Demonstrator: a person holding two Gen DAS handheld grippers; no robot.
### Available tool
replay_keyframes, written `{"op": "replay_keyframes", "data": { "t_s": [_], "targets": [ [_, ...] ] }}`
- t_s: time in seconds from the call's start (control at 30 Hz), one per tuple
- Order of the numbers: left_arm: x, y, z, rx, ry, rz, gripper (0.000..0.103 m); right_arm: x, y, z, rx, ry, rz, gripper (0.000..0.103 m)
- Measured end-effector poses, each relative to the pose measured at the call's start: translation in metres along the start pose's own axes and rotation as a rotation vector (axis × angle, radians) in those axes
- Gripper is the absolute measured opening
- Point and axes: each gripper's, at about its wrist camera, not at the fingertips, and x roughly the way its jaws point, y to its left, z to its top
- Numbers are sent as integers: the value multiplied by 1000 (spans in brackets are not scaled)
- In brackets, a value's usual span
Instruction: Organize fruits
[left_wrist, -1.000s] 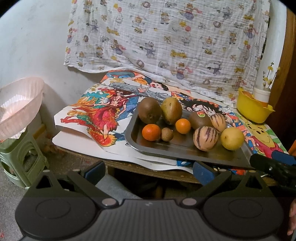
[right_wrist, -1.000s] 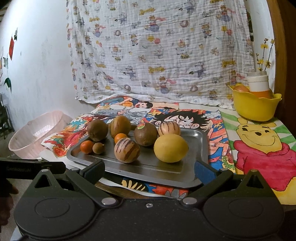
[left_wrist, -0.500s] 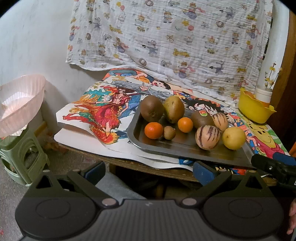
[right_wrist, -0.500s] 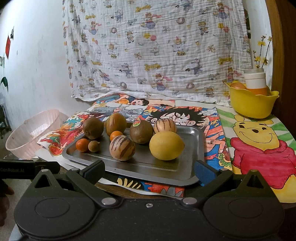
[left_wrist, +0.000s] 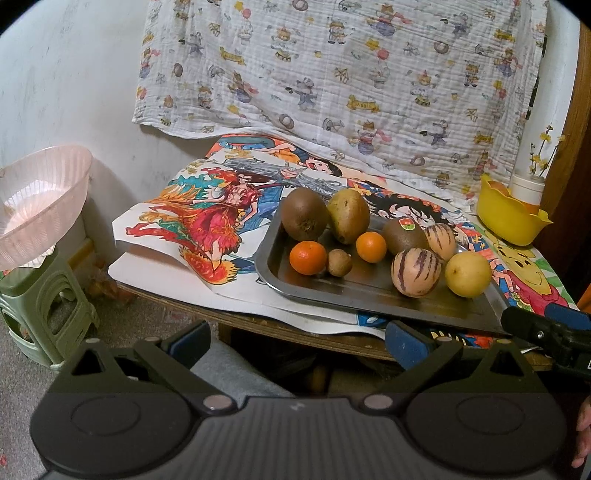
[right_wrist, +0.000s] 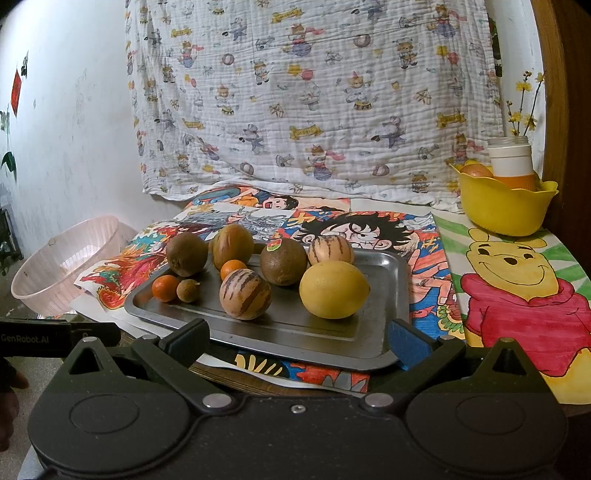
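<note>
1. Steel tray (right_wrist: 373, 332) on the table carries all our fruit; one kiwi (right_wrist: 283, 261) bears a sticker we cannot read.
2. Our left gripper (left_wrist: 297, 343) and right gripper (right_wrist: 299, 341) gape wide, empty; "GenRobot.AI" shows on the left gripper's side.

Rectangular steel tray (right_wrist: 376, 295) on poster-covered table; round yellow lemon (right_wrist: 333, 290) front-right, small orange tangerine (right_wrist: 165, 288) front-left, yellow plastic bowl (right_wrist: 502, 210) back-right, probably holding fruit.

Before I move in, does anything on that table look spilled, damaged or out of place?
Nothing spilled or damaged. All the fruit sits on the metal tray. The one oddity: the posters overhang the table's left edge, one with its corner curled up.
</note>
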Motion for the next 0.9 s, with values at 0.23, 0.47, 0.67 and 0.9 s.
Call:
{"op": "replay_keyframes", "data": {
  "t_s": [0.23,0.47,0.67,0.9],
  "targets": [
    [0,0,0,0,1,-1,102,0,0,0,-1,0,1,102],
    [0,0,0,-1,2,0,102,1,0,-1,1,3,1,102],
    [0,0,0,-1,3,-1,102,3,3,-4,-1,7,4,102],
    [0,0,0,-1,4,0,102,3,4,-5,-2,7,4,102]
  ]
}}
